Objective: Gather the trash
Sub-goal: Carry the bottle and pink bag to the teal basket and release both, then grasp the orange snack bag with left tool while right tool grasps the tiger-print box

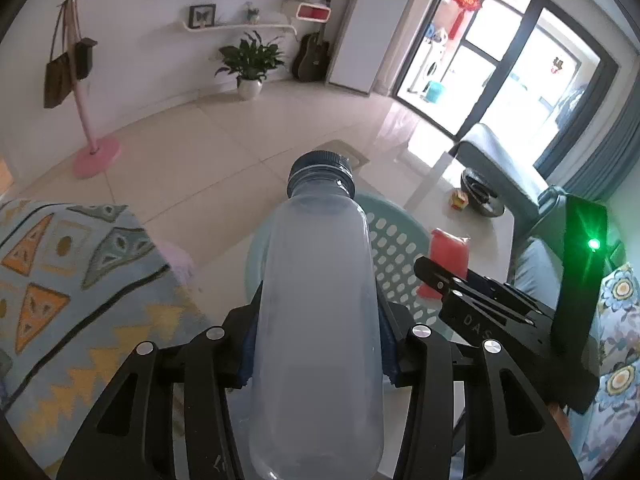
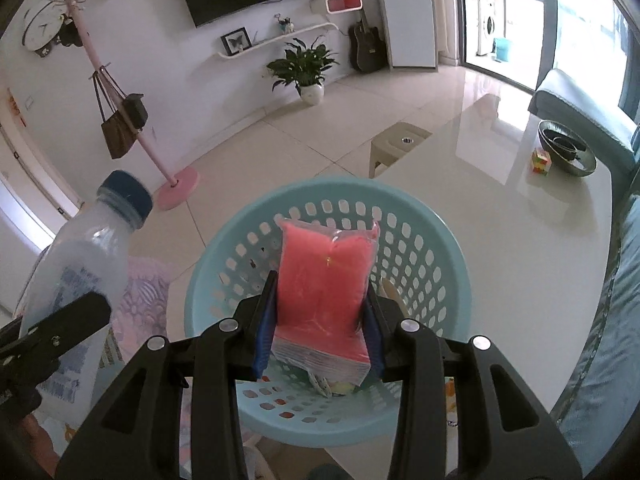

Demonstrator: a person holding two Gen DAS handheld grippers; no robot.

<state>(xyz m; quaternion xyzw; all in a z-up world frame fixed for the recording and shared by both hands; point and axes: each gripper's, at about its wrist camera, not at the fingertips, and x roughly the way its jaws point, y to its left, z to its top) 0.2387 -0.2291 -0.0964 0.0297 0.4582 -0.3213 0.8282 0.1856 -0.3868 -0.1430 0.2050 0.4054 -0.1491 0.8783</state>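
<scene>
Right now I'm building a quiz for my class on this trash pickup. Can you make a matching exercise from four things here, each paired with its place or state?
Things:
1. plastic bottle
2. red tissue pack
3. blue perforated basket
4. metal bowl

Places or states:
A. far end of the white table
B. clamped in the left tool
C. clamped in the right tool
D. below the red pack, trash inside

Pairs: 1-B, 2-C, 3-D, 4-A

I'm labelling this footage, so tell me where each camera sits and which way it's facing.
Left wrist: on the left gripper, looking along its fingers, shut on a plastic bottle; right gripper at right.
Right wrist: on the right gripper, aimed down into the blue basket, holding a red packet.
Shared: bottle, basket, packet, potted plant, guitar.
</scene>
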